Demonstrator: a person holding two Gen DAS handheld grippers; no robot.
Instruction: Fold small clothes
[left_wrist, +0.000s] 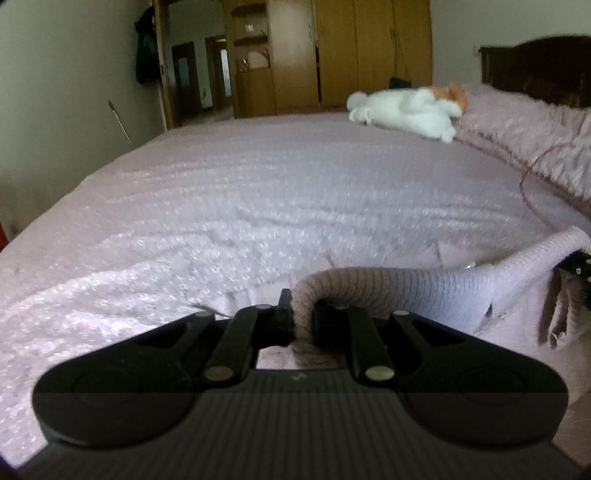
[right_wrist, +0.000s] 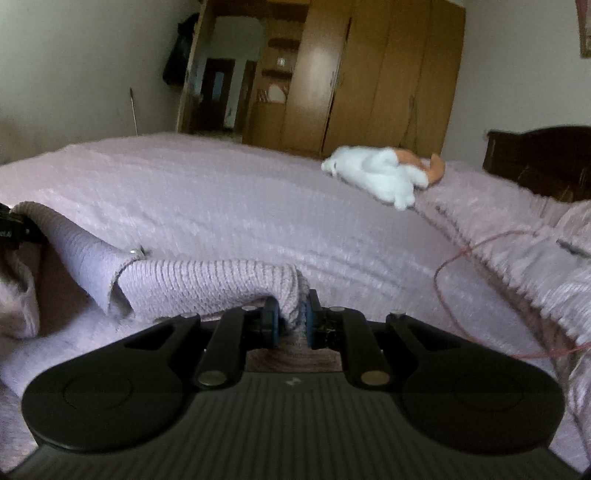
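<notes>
The bed (left_wrist: 258, 192) lies broad and bare toward its far edge, apart from a white plush toy (left_wrist: 406, 109) near the headboard (left_wrist: 539, 70). At the near edge, the left claw (left_wrist: 301, 317) and right claw (right_wrist: 293, 317) each pinch the ribbed pink garment (right_wrist: 207, 284) stretched between them.

A home bedroom; bed (left_wrist: 258, 192), wooden wardrobe (right_wrist: 388, 74), plush toy (left_wrist: 406, 109).

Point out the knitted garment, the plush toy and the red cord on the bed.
knitted garment (right_wrist: 207, 284): right wrist view, on the ribbed fold beside the gripper.
plush toy (right_wrist: 376, 170): right wrist view, on its white body.
red cord (right_wrist: 443, 295): right wrist view, on the loop lying over the bedspread.
</notes>
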